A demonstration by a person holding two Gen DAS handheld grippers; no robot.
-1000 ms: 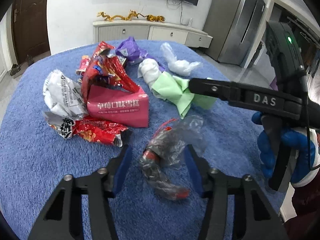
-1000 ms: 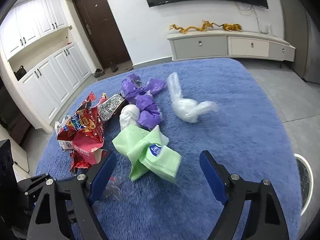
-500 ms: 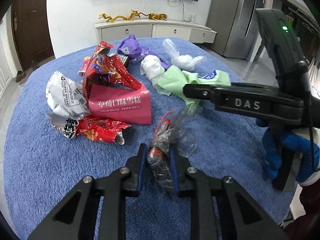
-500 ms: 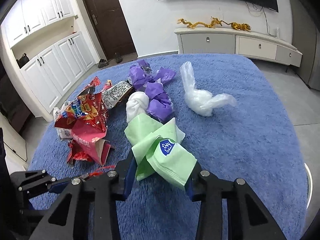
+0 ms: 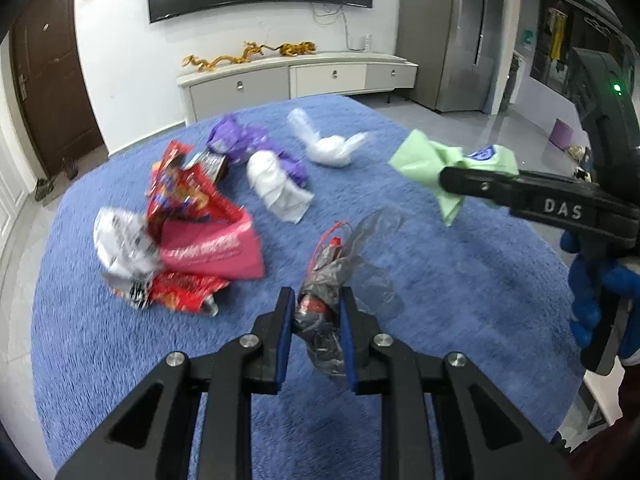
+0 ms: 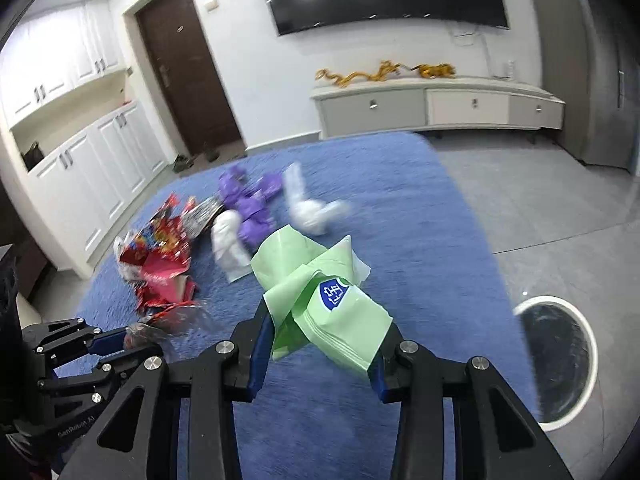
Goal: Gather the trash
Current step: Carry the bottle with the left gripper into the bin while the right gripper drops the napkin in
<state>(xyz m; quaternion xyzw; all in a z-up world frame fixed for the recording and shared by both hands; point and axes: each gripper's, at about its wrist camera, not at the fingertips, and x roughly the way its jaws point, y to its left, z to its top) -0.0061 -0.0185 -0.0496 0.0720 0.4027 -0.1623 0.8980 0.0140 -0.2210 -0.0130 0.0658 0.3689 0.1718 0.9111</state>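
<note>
My left gripper (image 5: 314, 316) is shut on a crumpled clear plastic wrapper (image 5: 340, 268) with a red strip, held above the blue carpeted table (image 5: 460, 280). My right gripper (image 6: 320, 340) is shut on a light green plastic bag (image 6: 316, 284) with a blue label, lifted off the table; the bag also shows in the left wrist view (image 5: 436, 160). A white trash bin (image 6: 560, 364) with a dark liner stands on the floor at the right of the table.
On the table lie a pink carton (image 5: 212, 248), red snack wrappers (image 5: 180, 188), a white crumpled wrapper (image 5: 120, 240), purple bags (image 5: 240, 140) and white bags (image 5: 276, 184). A TV cabinet (image 5: 296, 80) stands behind the table.
Both grippers have lifted their trash off the table. The right one has carried the green bag up and to the right, away from the pile.
</note>
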